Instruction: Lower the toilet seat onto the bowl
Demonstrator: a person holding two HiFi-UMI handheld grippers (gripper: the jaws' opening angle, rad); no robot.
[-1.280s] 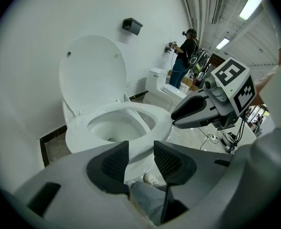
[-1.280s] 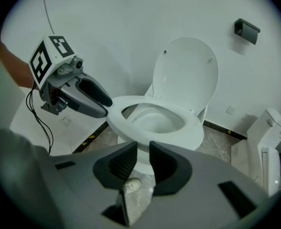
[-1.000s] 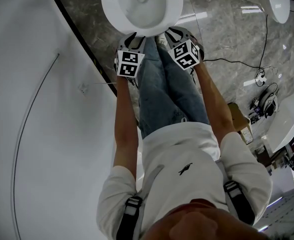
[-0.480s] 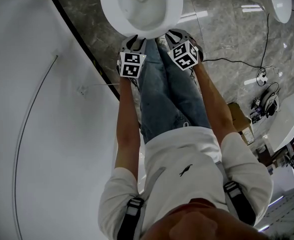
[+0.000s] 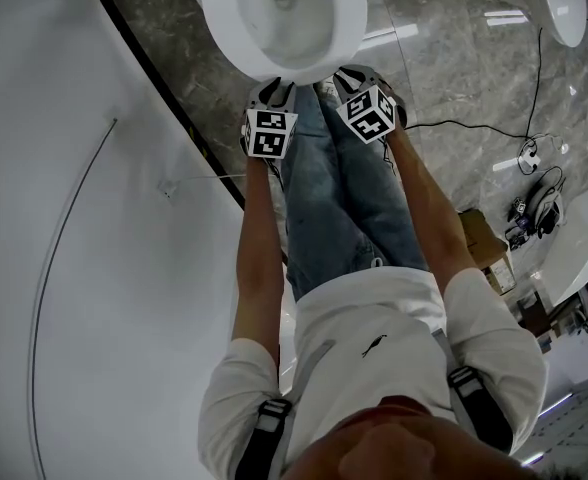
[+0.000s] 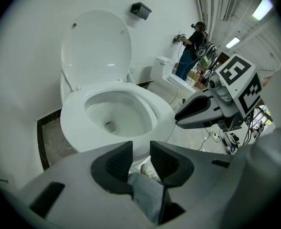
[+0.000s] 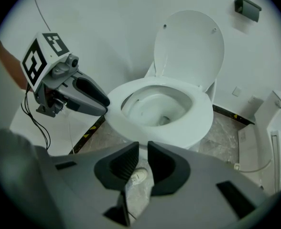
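Both grippers hang low in front of the toilet, side by side above the person's jeans (image 5: 334, 188). The left gripper (image 6: 141, 160) has its two dark jaws a narrow gap apart and grasps nothing. The jaws have just been closing, and only jeans cloth and a pale shoe (image 6: 148, 171) show through the gap. The right gripper (image 7: 143, 165) is also released, with a still narrower gap. It too has just been closing, and only the shoe and the grey floor (image 7: 226, 128) show between its jaws.

The toilet seat (image 6: 163, 112) lies flat on the bowl (image 6: 114, 113), well past both sets of jaws. Its ring is level and its front edge points toward the person. The lid (image 6: 97, 46) stands upright at the far side against the white wall (image 6: 30, 32).

In the head view each gripper's marker cube faces up, and the gripper noses sit just near the front rim of the seat. Each gripper's view shows the other's nose just beside the seat's edge, left and right of it. Whether either nose touches the seat cannot be told.

A small black box (image 6: 140, 8) is fixed to the wall above and right of the lid. Farther right stands a second toilet (image 6: 167, 78), with another person (image 6: 190, 39) beyond it. A black cable (image 5: 474, 123) trails across the marbled floor to the right.
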